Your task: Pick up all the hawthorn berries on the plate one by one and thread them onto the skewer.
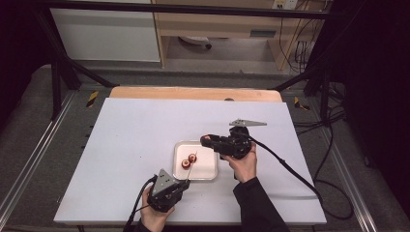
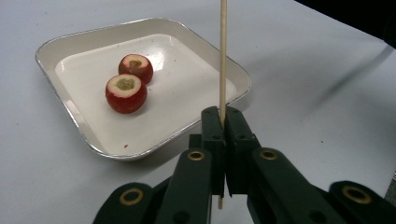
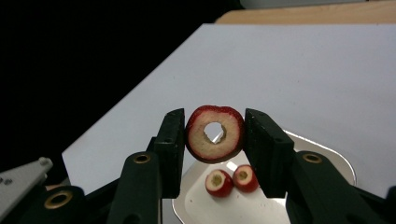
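Observation:
My left gripper (image 2: 222, 122) is shut on a thin wooden skewer (image 2: 222, 56) that stands upright between its jaws, near the tray's front right corner. In the high view the left gripper (image 1: 180, 182) sits at the table's front with the skewer (image 1: 191, 166) slanting up over the tray. Two red cored fruits (image 2: 126, 93) (image 2: 136, 68) lie side by side in the white tray (image 2: 224, 65). My right gripper (image 3: 215, 135) is shut on a third red cored fruit (image 3: 215, 133), its hole facing the camera, held above the tray (image 3: 327, 156). The right gripper (image 1: 209, 139) hovers over the tray's far right corner.
The white table top (image 1: 135, 125) spreads wide around the tray (image 1: 209, 173). A wooden strip (image 1: 193, 93) runs along its far edge. A black cable (image 1: 290, 169) trails from the right gripper across the table's right side. Black frame posts stand at the back.

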`<state>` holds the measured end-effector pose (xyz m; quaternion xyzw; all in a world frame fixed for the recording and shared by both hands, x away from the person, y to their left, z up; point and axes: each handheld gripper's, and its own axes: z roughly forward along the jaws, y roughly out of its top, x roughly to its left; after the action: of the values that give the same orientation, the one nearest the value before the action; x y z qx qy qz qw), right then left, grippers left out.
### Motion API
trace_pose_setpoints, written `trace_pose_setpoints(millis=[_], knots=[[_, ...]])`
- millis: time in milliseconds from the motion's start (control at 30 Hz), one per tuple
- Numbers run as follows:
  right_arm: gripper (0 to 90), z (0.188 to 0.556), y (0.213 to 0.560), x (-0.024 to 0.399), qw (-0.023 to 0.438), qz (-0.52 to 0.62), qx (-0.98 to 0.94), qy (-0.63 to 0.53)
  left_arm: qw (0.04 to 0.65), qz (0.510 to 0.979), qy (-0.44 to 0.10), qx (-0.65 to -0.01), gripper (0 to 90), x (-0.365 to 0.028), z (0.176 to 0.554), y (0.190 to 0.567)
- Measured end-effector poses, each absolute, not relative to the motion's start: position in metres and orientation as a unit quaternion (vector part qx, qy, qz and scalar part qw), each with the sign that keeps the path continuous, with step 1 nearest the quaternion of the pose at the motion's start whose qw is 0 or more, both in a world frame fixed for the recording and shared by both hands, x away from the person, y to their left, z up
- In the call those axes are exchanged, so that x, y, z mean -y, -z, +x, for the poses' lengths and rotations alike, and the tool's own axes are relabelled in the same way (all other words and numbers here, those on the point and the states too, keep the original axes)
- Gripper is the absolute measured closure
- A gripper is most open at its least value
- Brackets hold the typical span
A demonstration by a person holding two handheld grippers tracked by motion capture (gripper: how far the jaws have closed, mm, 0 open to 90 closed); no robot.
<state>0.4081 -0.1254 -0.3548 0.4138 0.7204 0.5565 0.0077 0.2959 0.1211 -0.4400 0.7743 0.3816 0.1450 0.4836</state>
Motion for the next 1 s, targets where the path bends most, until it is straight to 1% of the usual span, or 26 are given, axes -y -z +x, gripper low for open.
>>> trace_pose_setpoints(millis=[300,667,800,1000], knots=[[60.0,0.397,0.354,0.125,0.030,0.398,-0.666,-0.630,0.490,0.762,-0.140,-0.398,88.3,-0.110,0.298,0.438],[60.0,0.392,0.358,0.117,0.022,0.399,-0.629,-0.667,0.508,0.738,-0.139,-0.422,88.3,-0.101,0.299,0.430],[60.1,0.391,0.360,0.116,0.028,0.397,-0.625,-0.672,0.508,0.733,-0.137,-0.432,88.3,-0.099,0.301,0.430],[60.2,0.389,0.367,0.113,0.022,0.401,-0.611,-0.682,0.507,0.728,-0.138,-0.440,88.3,-0.096,0.302,0.432]])
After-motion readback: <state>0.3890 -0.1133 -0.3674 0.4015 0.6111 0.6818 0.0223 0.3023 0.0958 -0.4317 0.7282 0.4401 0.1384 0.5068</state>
